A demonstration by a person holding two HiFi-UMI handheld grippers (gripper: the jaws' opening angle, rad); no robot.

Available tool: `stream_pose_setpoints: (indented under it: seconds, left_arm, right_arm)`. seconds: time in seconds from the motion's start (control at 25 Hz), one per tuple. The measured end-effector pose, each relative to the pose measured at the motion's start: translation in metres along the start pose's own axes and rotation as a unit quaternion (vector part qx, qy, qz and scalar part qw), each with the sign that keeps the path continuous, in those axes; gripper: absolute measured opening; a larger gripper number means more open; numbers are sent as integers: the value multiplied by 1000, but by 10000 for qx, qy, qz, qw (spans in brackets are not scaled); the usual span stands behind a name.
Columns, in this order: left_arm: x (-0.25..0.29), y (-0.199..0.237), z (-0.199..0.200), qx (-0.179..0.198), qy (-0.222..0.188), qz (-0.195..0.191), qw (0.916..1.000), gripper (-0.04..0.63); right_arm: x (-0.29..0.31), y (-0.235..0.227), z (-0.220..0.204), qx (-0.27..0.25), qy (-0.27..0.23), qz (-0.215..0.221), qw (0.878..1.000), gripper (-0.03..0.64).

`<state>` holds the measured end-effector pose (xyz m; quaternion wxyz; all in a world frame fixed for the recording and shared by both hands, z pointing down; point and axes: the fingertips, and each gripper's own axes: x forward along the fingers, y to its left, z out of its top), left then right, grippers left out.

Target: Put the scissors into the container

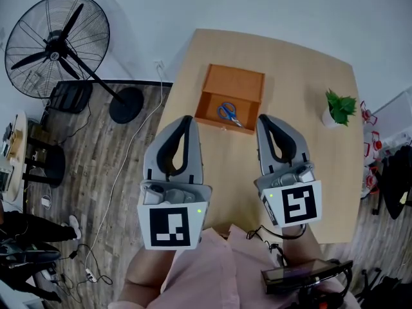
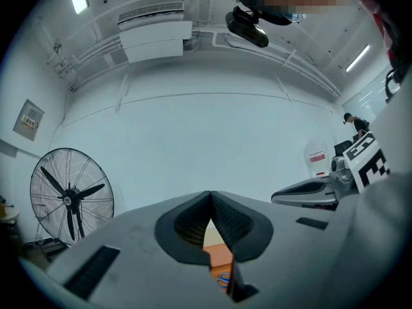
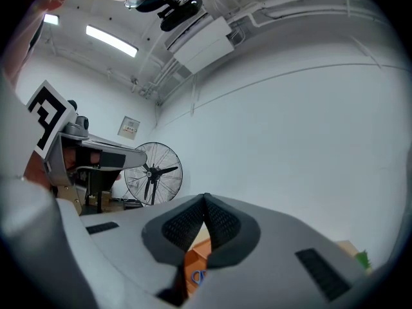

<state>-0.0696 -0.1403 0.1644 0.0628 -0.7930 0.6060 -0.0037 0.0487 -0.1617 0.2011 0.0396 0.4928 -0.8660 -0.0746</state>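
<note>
Blue-handled scissors (image 1: 228,113) lie inside the orange open-topped container (image 1: 251,81) on the far half of the wooden table. My left gripper (image 1: 186,119) and right gripper (image 1: 264,119) are held side by side above the near half of the table, short of the container, both shut with nothing between the jaws. A sliver of the orange container (image 2: 219,261) and a bit of the scissors (image 2: 223,280) show below the tips in the left gripper view. In the right gripper view the container (image 3: 195,262) and scissors (image 3: 197,276) peek out the same way.
A small potted plant (image 1: 338,108) stands on the table (image 1: 302,82) at the right. A black standing fan (image 1: 56,44) is on the wooden floor at the left, with cables (image 1: 122,166) trailing beside the table. Chairs and clutter stand at the right edge.
</note>
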Motion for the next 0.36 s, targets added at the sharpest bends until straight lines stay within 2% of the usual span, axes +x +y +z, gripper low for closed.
stream_pose_setpoints:
  seconds: [0.36]
  left_arm:
    - [1, -1, -1, -13, 5, -32, 10000, 5]
  right_arm:
    - [1, 0, -3, -9, 71, 17, 10000, 2]
